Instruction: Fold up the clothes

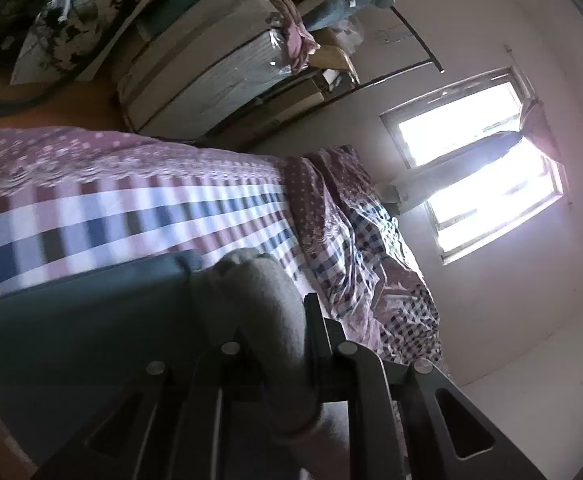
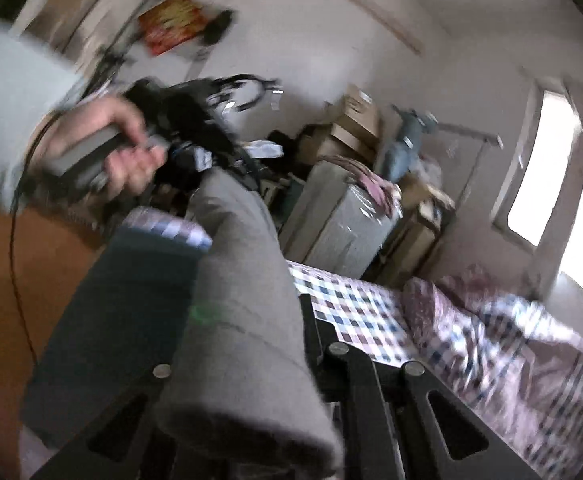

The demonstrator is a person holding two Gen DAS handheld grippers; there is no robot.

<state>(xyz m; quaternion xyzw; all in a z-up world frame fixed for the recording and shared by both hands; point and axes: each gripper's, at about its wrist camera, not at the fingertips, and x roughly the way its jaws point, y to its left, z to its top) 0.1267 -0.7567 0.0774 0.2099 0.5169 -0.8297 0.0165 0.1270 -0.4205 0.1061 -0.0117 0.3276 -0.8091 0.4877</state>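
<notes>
- Our left tongs (image 1: pixel 291 320) are squeezed on a grey cloth (image 1: pixel 259 300), so their two sides sit close together.
- That grey cloth is a thick, soft band that runs up from between the tongs and out over the bed (image 1: pixel 131 208).
- Beside the grey part we see a dark green part (image 1: pixel 71 320) of the clothes, lying flat just above the bed.
- Our right tongs (image 2: pixel 291 340) are almost shut too, and they pinch the other end of the grey cloth (image 2: pixel 243 280).
- From the right side, the grey cloth stretches away from us toward our left hand (image 2: pixel 127 152), which holds the other tool.
- The dark green part (image 2: pixel 123 320) hangs next to the grey band here as well.
- So we hold the clothes up in the air between both tongs, over the near side of the bed.
- The bed has a checked cover (image 2: pixel 355 312) in pink, blue and white squares.
- A crumpled blanket (image 1: pixel 371 248) lies at the far end of the bed, below the bright window (image 1: pixel 475 160).
- Boxes (image 2: pixel 351 128) and a wrapped mattress (image 1: pixel 211 72) stand against the wall past the bed.
</notes>
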